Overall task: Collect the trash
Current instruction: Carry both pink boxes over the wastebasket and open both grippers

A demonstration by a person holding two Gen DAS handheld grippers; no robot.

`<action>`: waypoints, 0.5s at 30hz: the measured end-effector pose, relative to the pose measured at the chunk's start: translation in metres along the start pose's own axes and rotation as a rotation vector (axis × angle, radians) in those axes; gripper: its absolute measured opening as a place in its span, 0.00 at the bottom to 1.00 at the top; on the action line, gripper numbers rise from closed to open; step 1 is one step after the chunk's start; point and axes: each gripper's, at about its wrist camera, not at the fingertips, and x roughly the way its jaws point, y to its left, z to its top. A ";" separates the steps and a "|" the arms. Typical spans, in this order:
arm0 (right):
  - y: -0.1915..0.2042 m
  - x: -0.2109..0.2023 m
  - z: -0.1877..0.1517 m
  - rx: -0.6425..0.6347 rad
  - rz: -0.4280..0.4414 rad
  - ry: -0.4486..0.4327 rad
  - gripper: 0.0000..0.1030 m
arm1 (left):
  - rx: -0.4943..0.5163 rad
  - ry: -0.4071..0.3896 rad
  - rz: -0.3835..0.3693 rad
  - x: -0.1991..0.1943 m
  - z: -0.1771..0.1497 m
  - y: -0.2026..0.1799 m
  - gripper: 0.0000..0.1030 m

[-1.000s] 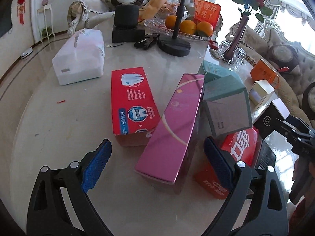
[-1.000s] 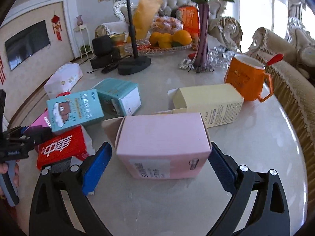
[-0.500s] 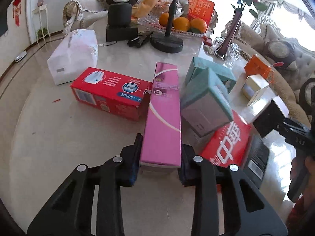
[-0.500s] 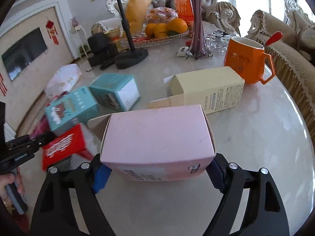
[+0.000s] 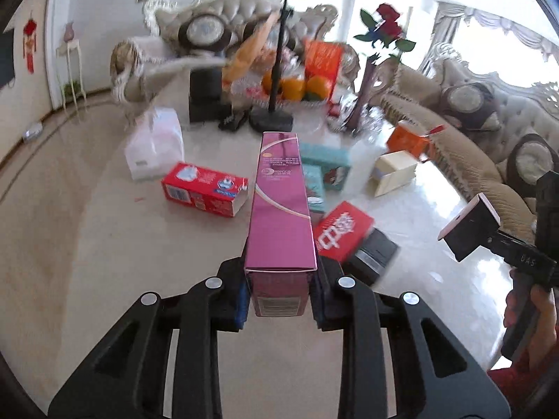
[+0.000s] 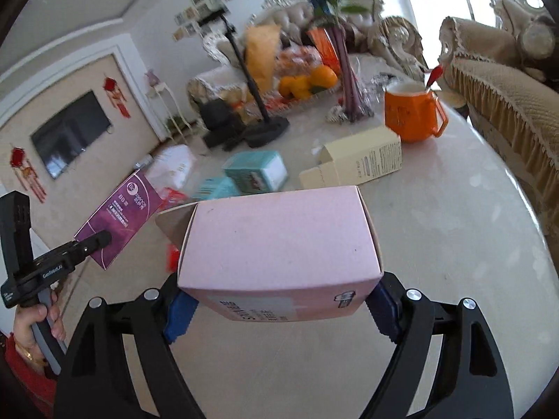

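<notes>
With both boxes clamped and off the table (image 5: 87, 244), pickup looks done. Left claw (image 5: 279, 300) grips the long magenta carton (image 5: 281, 206); right claw (image 6: 279, 307) grips the pink box (image 6: 279, 241), both above the table. Next: carry to a bin, none in view.
</notes>
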 end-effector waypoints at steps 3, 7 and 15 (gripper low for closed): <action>0.009 -0.040 -0.020 -0.004 0.057 -0.047 0.76 | 0.031 -0.057 -0.025 -0.051 -0.021 -0.010 0.27; 0.024 -0.103 -0.077 -0.023 0.138 -0.076 0.76 | 0.087 -0.101 -0.064 -0.114 -0.076 -0.033 0.27; 0.055 -0.152 -0.203 -0.050 0.161 0.022 0.76 | 0.095 0.032 -0.188 -0.153 -0.232 -0.083 0.27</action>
